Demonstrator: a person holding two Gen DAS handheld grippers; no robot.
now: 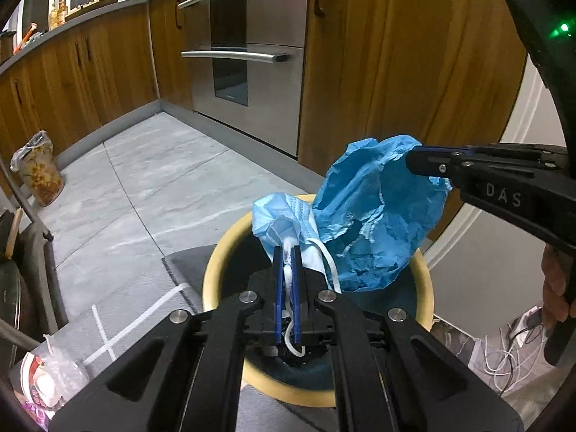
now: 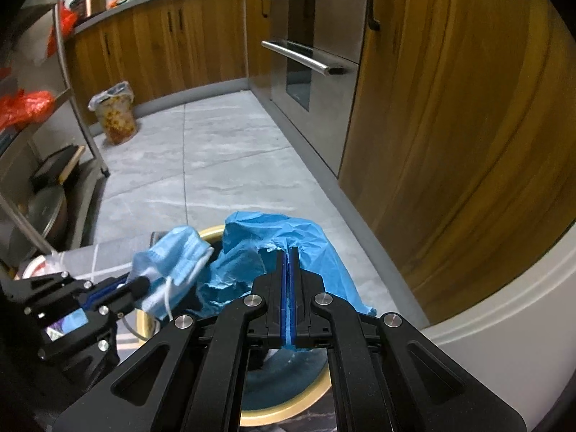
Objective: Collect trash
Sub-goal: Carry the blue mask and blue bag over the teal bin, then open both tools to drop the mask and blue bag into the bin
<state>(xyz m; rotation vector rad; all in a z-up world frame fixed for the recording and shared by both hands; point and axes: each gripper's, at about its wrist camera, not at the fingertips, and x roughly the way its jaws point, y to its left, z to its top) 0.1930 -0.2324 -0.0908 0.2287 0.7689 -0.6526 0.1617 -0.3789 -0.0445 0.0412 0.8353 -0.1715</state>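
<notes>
Hanging over the bin (image 1: 424,277): mask (image 1: 284,223) pinched in closed left tool (image 1: 287,252), blue wrapper (image 1: 374,216) clamped in closed right tool (image 2: 290,252); lower both inside rim before releasing.

The room light is soft and even, a bit yellow. Bright shine sits on the steel oven (image 1: 248,54) handles. A tiny green light (image 1: 564,28) glows top right. Both pictures are round, with black corners, and straight lines bend near the edges. Everything looks slightly fuzzy. Inside the bin (image 1: 426,288) it is dark.
</notes>
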